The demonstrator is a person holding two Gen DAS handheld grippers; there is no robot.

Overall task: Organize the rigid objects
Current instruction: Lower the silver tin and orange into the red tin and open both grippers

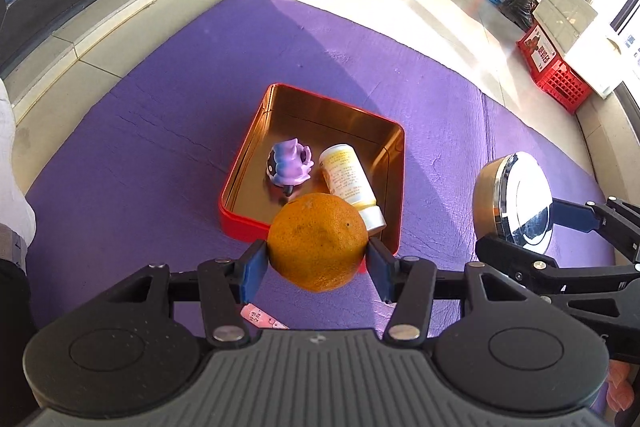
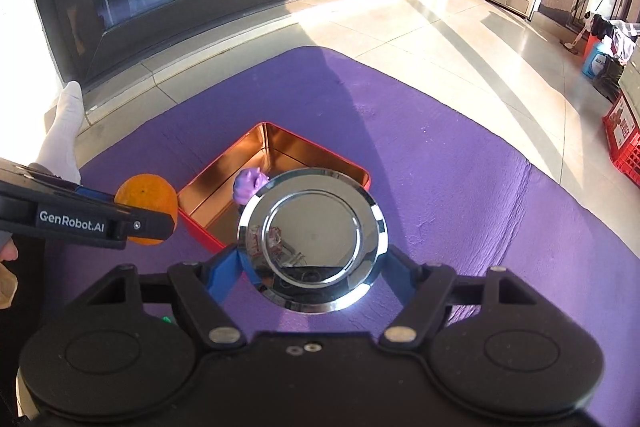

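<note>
Two hand-held grippers, both clenched — left (image 1: 318,261) on orange (image 1: 318,241), right (image 2: 312,275) on shiny round tin (image 2: 312,239).

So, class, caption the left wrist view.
Left tongs grip an orange above a red tin holding a purple toy and bottle.

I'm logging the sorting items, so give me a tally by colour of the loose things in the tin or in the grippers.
Orange: 1, round orange fruit
Purple: 1, small purple toy figure
White and yellow: 1, labelled plastic bottle
Silver: 1, round shiny metal container
Total: 4
</note>
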